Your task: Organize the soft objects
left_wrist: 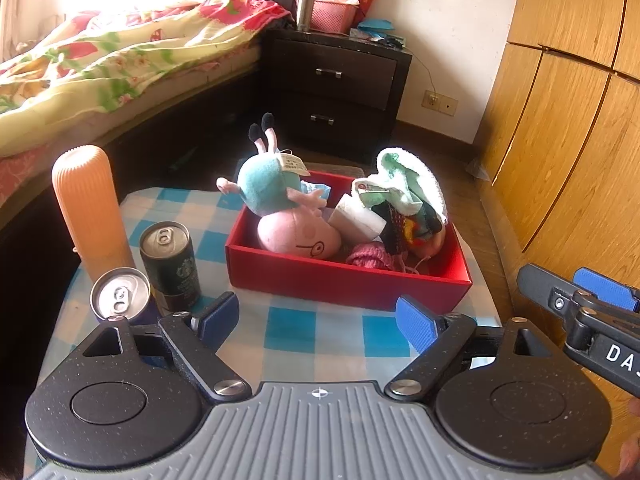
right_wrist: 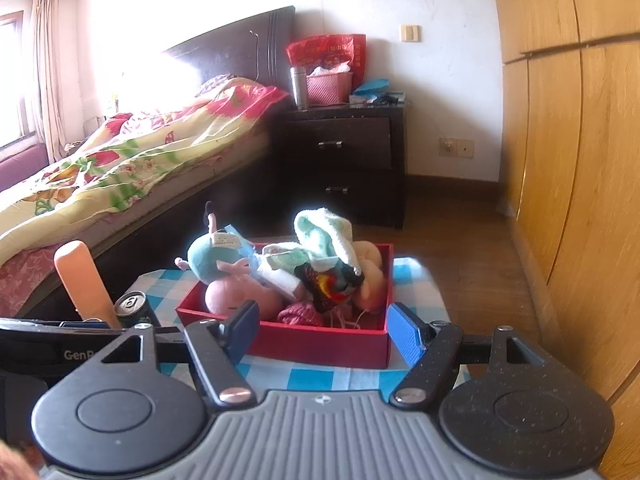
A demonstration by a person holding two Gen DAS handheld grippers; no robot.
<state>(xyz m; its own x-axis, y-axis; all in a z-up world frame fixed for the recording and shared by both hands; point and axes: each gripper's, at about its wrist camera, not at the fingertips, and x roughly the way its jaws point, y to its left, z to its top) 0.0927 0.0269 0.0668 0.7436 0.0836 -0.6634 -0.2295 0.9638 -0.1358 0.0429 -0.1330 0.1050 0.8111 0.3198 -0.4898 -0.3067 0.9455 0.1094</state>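
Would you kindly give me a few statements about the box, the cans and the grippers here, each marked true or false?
1. The pink pig plush toy lies inside the red cardboard box. True.
2. The left gripper clamps a can. False: it is open and empty.
3. Two metal drink cans stand left of the box. True.
4. The tall ribbed orange bottle is in the box. False: it stands on the checked tablecloth.
5. The right gripper holds nothing. True.

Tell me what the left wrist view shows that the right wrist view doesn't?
Only the left wrist view shows a second, silver-topped can near the camera. Only the right wrist view shows the window curtain and the bed's dark headboard. Both show the red box of soft toys, the orange bottle, the dark can and the checked cloth.
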